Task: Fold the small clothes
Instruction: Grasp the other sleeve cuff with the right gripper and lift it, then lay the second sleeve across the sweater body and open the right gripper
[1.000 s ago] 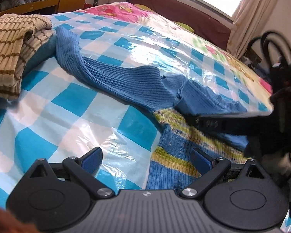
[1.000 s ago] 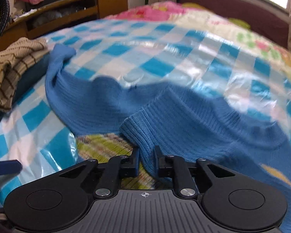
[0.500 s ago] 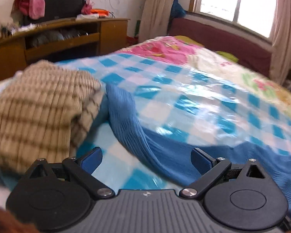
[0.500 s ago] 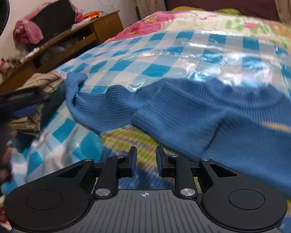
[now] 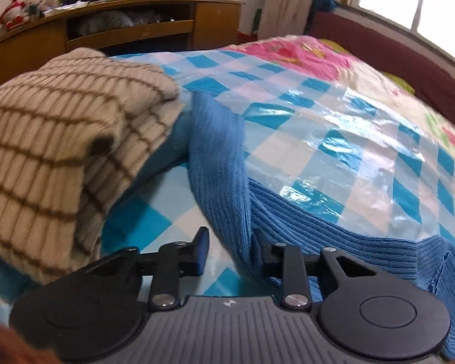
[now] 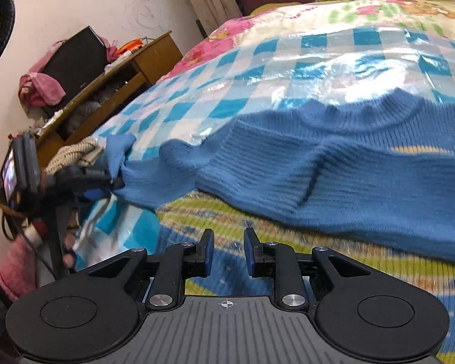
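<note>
Left gripper narrowed; blue sweater sleeve between fingers, unclamped.

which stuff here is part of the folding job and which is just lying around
In the job:
blue sweater
its sleeve, lying between the left gripper's fingers
right gripper, holding nothing

Lying about:
striped beige knit, beside the sleeve
checked plastic sheet under everything
wooden cabinet
pink cloth on the cabinet
</note>
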`<control>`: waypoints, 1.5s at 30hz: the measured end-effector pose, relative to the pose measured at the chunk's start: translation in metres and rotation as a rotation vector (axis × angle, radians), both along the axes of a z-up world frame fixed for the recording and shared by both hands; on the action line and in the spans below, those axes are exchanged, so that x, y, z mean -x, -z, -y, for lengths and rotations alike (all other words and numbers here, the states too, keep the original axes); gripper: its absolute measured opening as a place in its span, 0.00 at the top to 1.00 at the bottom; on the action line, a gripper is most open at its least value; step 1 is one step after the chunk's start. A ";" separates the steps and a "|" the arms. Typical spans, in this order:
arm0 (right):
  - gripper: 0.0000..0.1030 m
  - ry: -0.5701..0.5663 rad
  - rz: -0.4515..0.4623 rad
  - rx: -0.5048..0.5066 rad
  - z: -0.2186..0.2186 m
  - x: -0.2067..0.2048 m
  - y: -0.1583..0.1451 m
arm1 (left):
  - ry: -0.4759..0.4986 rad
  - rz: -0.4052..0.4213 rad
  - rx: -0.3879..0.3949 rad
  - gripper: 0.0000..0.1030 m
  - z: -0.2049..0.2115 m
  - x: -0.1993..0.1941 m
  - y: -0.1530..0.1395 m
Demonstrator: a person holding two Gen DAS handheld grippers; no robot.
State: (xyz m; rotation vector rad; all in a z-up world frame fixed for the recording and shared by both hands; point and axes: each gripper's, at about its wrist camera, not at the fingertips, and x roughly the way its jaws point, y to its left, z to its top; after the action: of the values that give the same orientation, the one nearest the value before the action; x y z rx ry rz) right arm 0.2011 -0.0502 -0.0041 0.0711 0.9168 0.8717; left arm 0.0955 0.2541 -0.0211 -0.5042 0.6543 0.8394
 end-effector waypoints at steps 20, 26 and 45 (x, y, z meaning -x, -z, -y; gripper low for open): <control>0.65 -0.292 -0.148 0.021 -0.269 -0.057 -0.005 | 0.026 0.200 0.128 0.77 -0.016 0.032 0.022; 0.64 -0.316 -0.244 0.028 -0.322 -0.061 0.021 | 0.045 0.222 0.134 0.76 -0.017 0.036 0.023; 0.93 -0.174 -0.146 -0.163 -0.273 -0.076 -0.043 | 0.060 0.265 0.071 0.36 0.001 0.053 0.019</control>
State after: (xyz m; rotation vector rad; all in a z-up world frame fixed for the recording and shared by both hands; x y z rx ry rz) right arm 0.2767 0.2230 0.0393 0.1999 0.9972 1.1132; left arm 0.0424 0.2531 -0.0399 -0.6446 0.4540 0.6798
